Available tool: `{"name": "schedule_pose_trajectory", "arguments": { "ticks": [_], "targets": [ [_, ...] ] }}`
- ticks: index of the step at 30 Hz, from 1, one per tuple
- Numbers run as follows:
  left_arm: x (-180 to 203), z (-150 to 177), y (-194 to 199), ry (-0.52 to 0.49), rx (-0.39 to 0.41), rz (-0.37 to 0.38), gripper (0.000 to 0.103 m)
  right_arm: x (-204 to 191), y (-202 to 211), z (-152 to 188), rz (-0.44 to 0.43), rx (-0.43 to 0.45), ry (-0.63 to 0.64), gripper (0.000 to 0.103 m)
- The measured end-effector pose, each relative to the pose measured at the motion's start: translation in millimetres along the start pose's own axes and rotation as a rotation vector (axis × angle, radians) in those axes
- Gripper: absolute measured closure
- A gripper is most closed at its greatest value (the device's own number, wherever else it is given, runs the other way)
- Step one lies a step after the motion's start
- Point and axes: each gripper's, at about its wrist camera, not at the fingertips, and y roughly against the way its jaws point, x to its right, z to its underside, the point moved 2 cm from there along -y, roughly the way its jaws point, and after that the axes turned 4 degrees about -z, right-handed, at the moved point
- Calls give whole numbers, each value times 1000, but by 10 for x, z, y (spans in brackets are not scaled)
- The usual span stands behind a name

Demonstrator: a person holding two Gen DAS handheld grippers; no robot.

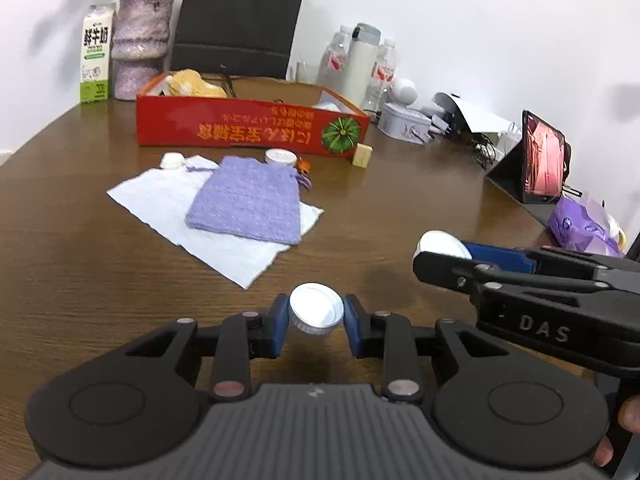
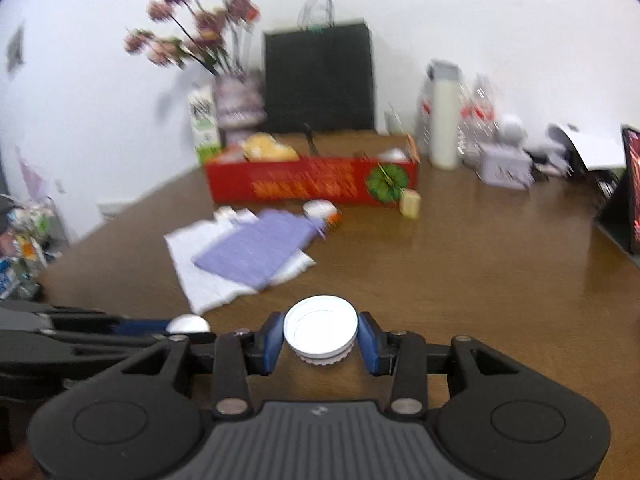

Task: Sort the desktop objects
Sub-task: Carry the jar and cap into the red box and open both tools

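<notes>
My left gripper (image 1: pixel 316 316) is shut on a small white round jar (image 1: pixel 317 313) and holds it above the brown table. My right gripper (image 2: pixel 320 334) is shut on a similar white jar (image 2: pixel 320 330); it shows in the left wrist view (image 1: pixel 442 245) at the right. A purple knitted pouch (image 1: pixel 248 200) lies on a white cloth (image 1: pixel 168 196). Two more white jars (image 1: pixel 280 157) (image 1: pixel 172 160) and a small orange object (image 1: pixel 304 167) lie by the cloth. A wooden cube (image 1: pixel 362 155) stands in front of the red box (image 1: pixel 248 130).
Behind the box stand a milk carton (image 1: pixel 95 54), a purple vase (image 1: pixel 140 46), a black bag (image 1: pixel 240 20), bottles (image 1: pixel 360 64) and a tin (image 1: pixel 404 122). A tablet (image 1: pixel 540 160) and a purple packet (image 1: pixel 580 224) lie at the right edge.
</notes>
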Motion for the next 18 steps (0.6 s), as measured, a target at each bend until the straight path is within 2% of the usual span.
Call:
{"name": "schedule_pose_trajectory", "arguments": {
  "ticks": [3,6,12,16,18],
  "targets": [
    [-58,-128,39,13,28,-9,74,-101,24,-64,-13,26,37,64],
    [-167,-422,58,9,87,6,74,-106,-21,-219,-29,37,51,64],
    [-471,-1324,-268,-16,140,-23,74,149,-318,-974,-47,98,12,64],
    [-658,-1881,-745,-95,178,-139,73,384,-880,-1583,-28,85,-4,64],
    [-815,-2069,-1054,-97,146,-198,73,540,-1282,-1844,-36,42,-43,64]
  ]
}}
